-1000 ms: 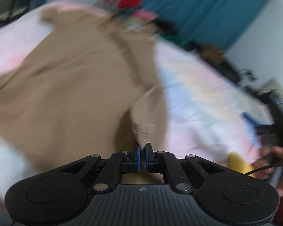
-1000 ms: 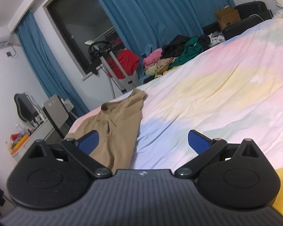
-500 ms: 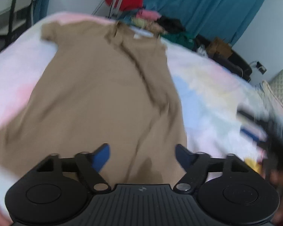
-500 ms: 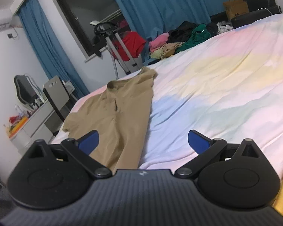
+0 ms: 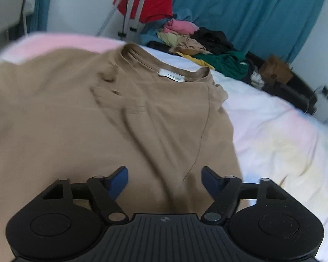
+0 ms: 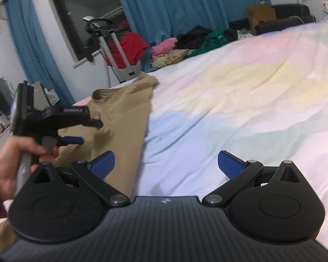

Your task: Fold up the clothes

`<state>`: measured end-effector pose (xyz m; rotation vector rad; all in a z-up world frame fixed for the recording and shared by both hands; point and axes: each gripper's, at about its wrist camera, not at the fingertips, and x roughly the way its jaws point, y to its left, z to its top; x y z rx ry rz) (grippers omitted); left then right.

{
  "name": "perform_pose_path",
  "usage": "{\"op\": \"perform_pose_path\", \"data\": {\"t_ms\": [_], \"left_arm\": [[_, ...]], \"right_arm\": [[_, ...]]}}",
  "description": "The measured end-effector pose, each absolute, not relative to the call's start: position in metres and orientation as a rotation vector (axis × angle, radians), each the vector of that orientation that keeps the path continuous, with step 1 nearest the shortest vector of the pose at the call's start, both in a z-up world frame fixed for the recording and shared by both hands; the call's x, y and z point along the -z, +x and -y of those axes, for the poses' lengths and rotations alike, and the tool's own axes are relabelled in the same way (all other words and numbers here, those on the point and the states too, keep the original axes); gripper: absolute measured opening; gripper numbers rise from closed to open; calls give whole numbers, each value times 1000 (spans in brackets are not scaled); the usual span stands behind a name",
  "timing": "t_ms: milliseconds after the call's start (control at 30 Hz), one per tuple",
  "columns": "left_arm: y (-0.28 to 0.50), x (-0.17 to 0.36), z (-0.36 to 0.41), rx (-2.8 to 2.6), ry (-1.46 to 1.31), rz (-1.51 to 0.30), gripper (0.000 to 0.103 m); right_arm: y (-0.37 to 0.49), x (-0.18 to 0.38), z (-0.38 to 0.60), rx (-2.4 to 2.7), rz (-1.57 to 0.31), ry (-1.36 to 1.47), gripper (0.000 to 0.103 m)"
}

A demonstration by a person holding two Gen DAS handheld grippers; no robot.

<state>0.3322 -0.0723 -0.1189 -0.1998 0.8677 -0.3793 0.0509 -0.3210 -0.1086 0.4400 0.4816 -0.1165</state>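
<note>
Shirt (image 5: 81, 131) was seen spread flat on bed (image 6: 240, 109), likely readied for folding, while left gripper (image 5: 164, 178) and right gripper (image 6: 166, 162) were held open, gripping nothing.

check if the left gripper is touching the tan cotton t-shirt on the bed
Cannot tell. In the left wrist view the left gripper is open over the tan cotton t-shirt, but no gap or contact shows plainly.

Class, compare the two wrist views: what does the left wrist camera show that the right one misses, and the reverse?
Left wrist only: the white neck label inside the tan T-shirt, and the open left gripper.

Right wrist only: the window, the person's left hand, and the open right gripper.

Both: the T-shirt, pastel bedsheet, blue curtains, and clothes pile.
</note>
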Motion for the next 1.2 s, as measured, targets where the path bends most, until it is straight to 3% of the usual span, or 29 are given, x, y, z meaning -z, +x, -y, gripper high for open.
{"op": "perform_pose_path", "data": {"t_ms": [33, 67, 100, 200, 367, 400, 500, 533, 833, 933, 1033, 1200], "left_arm": [[339, 123, 76, 392, -216, -878, 40], [345, 125, 79, 389, -201, -877, 30], [349, 126, 83, 374, -169, -869, 6], [361, 127, 92, 326, -61, -830, 3], [359, 126, 99, 231, 70, -764, 8], [355, 124, 97, 232, 61, -761, 14], [330, 115, 83, 321, 10, -774, 49], [320, 112, 76, 359, -20, -791, 54], [158, 115, -7, 442, -294, -1069, 59], [110, 122, -19, 433, -293, -1121, 59], [76, 125, -22, 416, -227, -1116, 59], [53, 133, -14, 439, -127, -1124, 59]], "right_arm": [[54, 112, 323, 119, -485, 444, 102], [58, 115, 324, 116, -487, 449, 102], [62, 118, 323, 113, -491, 453, 102], [70, 127, 324, 98, -496, 466, 102], [78, 136, 327, 86, -499, 478, 102], [78, 137, 328, 86, -500, 483, 102], [79, 137, 332, 82, -498, 500, 102], [77, 135, 332, 79, -492, 504, 102], [56, 115, 324, -62, -446, 553, 101], [42, 107, 315, -126, -461, 573, 96], [22, 101, 308, -198, -521, 632, 80], [-12, 112, 300, -204, -661, 717, 79]]}}
